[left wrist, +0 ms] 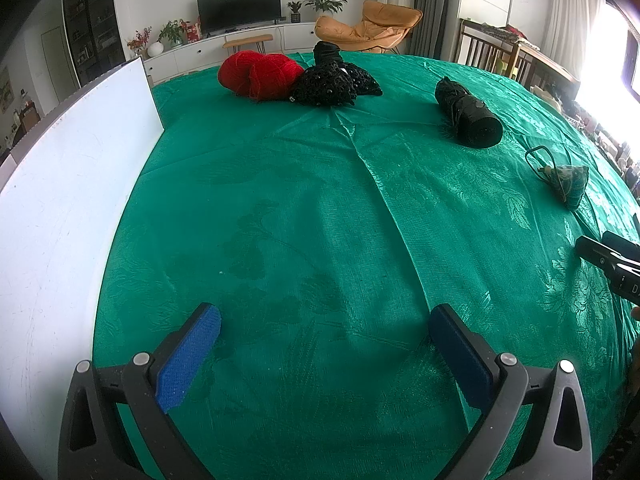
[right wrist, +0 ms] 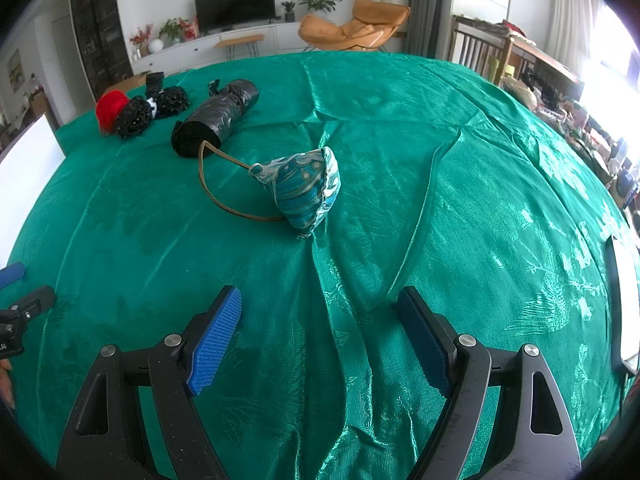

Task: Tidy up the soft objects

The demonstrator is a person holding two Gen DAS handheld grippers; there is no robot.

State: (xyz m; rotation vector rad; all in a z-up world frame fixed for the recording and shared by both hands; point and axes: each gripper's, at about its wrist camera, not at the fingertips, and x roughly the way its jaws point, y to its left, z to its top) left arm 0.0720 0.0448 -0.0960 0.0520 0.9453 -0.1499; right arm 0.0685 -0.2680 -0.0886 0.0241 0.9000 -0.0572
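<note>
Fingers (right wrist: 216,340) spread wide, empty; I'm eyeing the pouch (right wrist: 306,190) at twelve o'clock—light, squashy; pinching its plump body, I reckon.

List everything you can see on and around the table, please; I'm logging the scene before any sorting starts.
Green tablecloth: one, shiny green, covering the whole table.
Red yarn: one bundle, red, far left of the cloth.
Black knitted item: one pile, black, touching the red yarn on its right.
Black roll: one, black, lying on its side, nearer than the knitted pile.
Patterned pouch: one, teal and white, mid-cloth, with a brown cord loop.
White board: one, white, along the left table edge.
Television: one, black, on the back cabinet.
Lounge chair: one, tan, behind the table.
Left gripper: open, blue pads, empty.
Right gripper: open, blue pads, empty.
</note>
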